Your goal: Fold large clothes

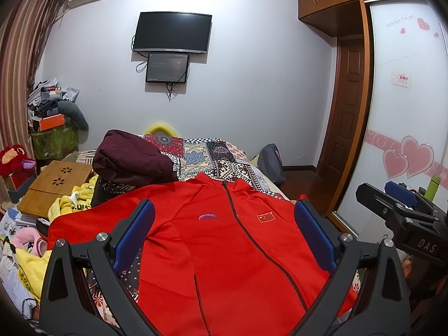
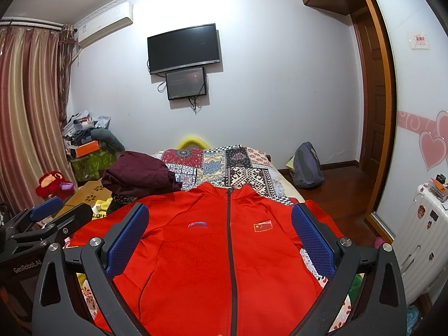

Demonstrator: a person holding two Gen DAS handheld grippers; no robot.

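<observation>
- Two grippers hover above a bed, both with jaws spread wide and holding nothing.
- Left gripper looks over a red jacket; right gripper sits just beside it.
- Jacket lies flat, front up, zipped, collar toward the far wall, sleeves out to each side.
- A maroon garment sits bundled near the collar's left.
- No fold shows yet; the folding appears not yet begun, sleeves and body all left.
</observation>
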